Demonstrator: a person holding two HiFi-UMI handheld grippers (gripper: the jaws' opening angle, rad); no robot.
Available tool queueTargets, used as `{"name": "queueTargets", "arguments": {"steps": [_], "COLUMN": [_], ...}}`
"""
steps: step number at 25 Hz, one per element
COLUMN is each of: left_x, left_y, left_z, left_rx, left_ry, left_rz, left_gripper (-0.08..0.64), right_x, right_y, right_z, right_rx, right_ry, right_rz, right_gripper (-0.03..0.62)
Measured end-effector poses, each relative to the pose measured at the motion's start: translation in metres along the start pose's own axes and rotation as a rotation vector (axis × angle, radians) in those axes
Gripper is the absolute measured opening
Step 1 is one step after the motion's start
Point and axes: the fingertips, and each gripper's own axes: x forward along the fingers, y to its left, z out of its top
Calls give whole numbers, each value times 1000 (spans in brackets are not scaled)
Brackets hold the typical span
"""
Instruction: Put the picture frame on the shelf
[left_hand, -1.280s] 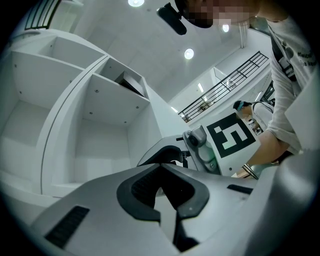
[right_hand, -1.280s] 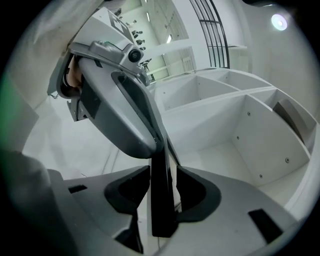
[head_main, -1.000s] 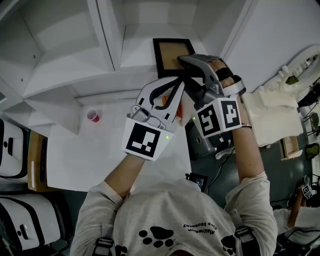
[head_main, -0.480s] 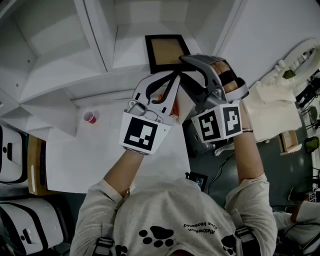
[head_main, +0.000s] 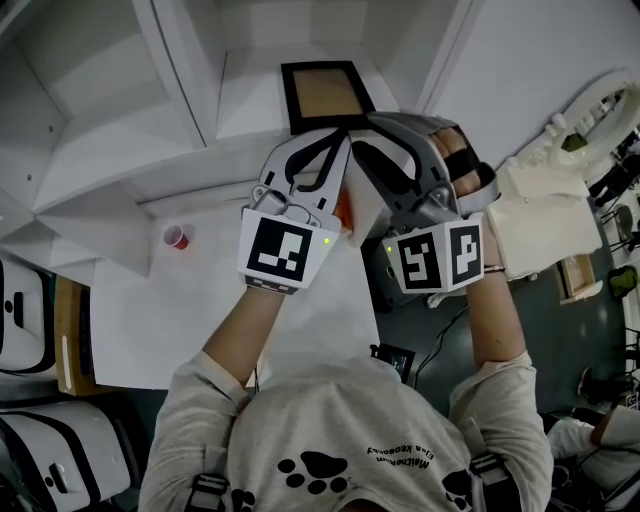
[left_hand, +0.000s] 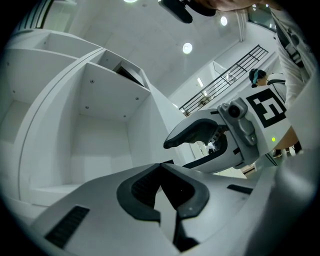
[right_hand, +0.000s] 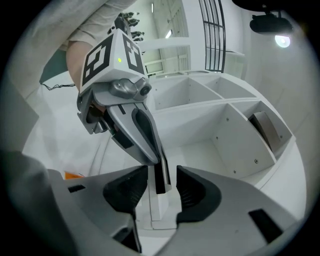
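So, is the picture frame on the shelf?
On the shelf: the picture frame sits in a compartment; left gripper and right gripper are both off it.

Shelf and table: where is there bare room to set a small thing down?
Bare: the shelf compartment left of the picture frame, and the table between the red cup and the left tool. Crowded: in front of the frame, where left tool and right tool sit close together.

1. left gripper (head_main: 338, 142) just left of right gripper (head_main: 364, 134).
2. picture frame (head_main: 325, 95) behind both, in a shelf (head_main: 150, 160) compartment.
3. cup (head_main: 176, 237) on the surface (head_main: 200, 310), well left of them, before the shelf.
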Motion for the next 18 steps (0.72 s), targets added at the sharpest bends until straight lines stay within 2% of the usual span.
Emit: {"name": "queueTargets", "arguments": {"steps": [10,18], "left_x": [10,11], "left_y": [6,8], "left_z": [-4,-5], "left_rx": [-30,-23], "left_ry": [4,7], "left_rz": [5,15], "left_gripper": [20,20], "right_x": [-12,-23], "right_y": [-1,0], "right_z": [-3,1], "right_rx": [15,36], "right_ry": [17,24], "right_rz": [-17,-29], "right_gripper": [190,190]}}
